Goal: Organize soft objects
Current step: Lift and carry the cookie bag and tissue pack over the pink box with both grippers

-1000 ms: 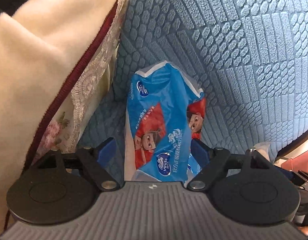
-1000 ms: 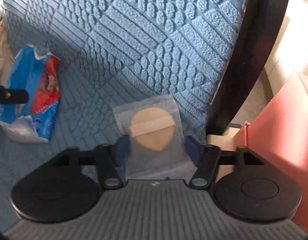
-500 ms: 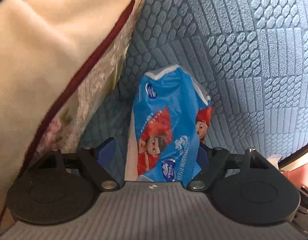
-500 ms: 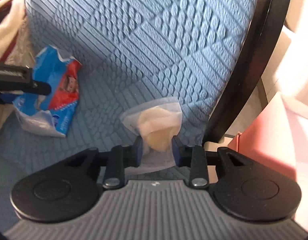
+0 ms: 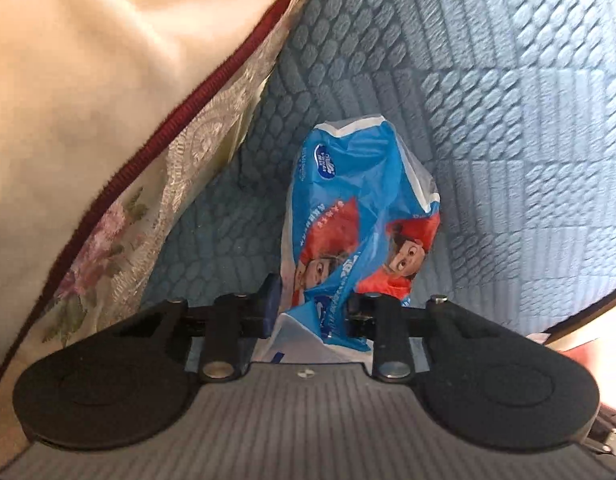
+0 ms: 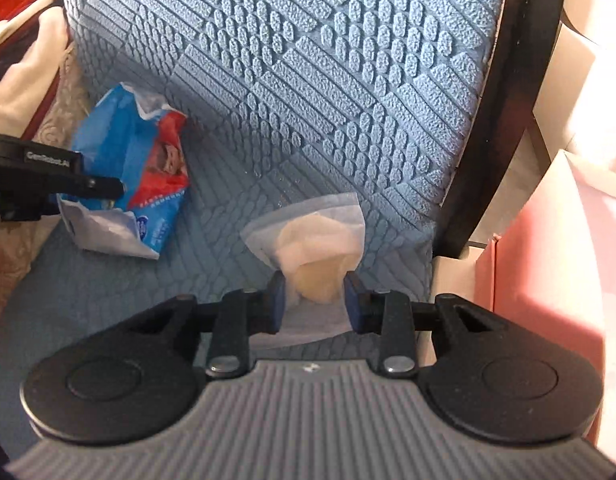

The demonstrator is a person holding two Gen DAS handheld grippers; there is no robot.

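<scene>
A blue and red tissue pack (image 5: 356, 208) with cartoon print stands on the blue textured seat (image 5: 488, 140). My left gripper (image 5: 314, 306) is closing on the pack's near end, its pads pressing and crumpling the wrapper. In the right wrist view the same tissue pack (image 6: 124, 160) lies at the left with a left fingertip (image 6: 96, 188) against it. My right gripper (image 6: 314, 300) is shut on a clear pouch (image 6: 312, 236) holding a round beige pad, and the pouch is folded between the pads just above the seat.
A cream cushion (image 5: 108, 80) with maroon piping and a floral lace cover leans in at the left. The blue backrest (image 6: 308, 60) rises behind both items. A black frame (image 6: 508, 80) bounds the seat on the right, with a pink box (image 6: 548, 260) beyond it.
My left jaws stood wide around the tissue pack and have now come in on it, crumpling it. My right jaws closed on the pouch, folding it, and lifted it a little.
</scene>
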